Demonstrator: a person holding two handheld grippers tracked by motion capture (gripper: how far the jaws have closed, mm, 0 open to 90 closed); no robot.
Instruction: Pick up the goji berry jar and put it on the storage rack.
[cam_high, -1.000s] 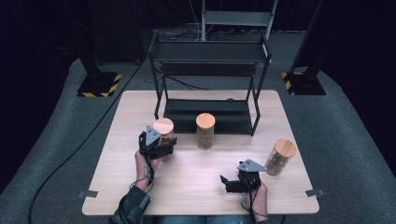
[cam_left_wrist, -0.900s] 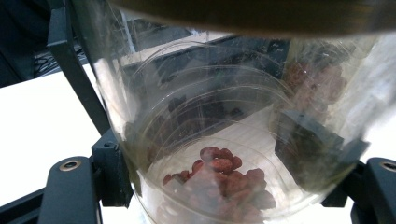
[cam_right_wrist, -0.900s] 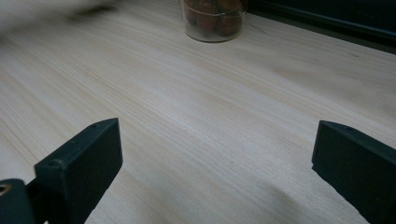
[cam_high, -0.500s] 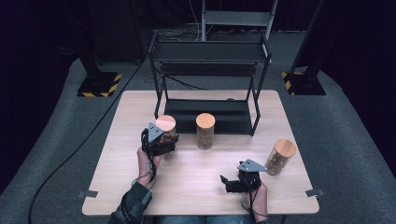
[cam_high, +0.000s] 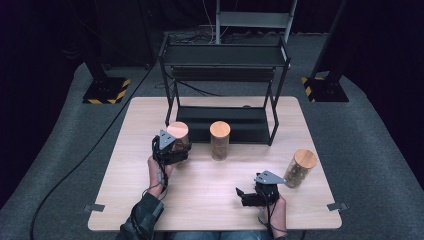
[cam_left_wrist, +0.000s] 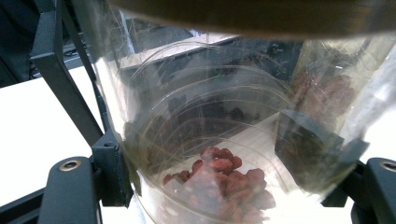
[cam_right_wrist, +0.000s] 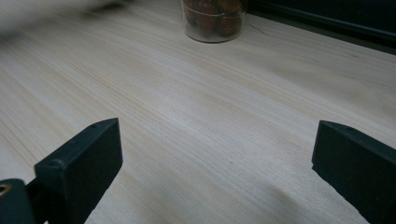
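High view first, from the left: the left gripper (cam_high: 172, 150) has its jaws clamped on a clear jar (cam_high: 178, 140) with a wooden lid and red pieces inside, just before the black rack (cam_high: 223, 60). No jar stands on the rack's lower shelf (cam_high: 225, 124) yet, so placing it seems still ahead. Beyond those fingers to the right stands a second jar (cam_high: 220, 140). The right gripper (cam_high: 248, 196) rests low over the table (cam_high: 200, 200), jaws spread and empty, with a third jar (cam_high: 299, 168) just to its right, untouched.
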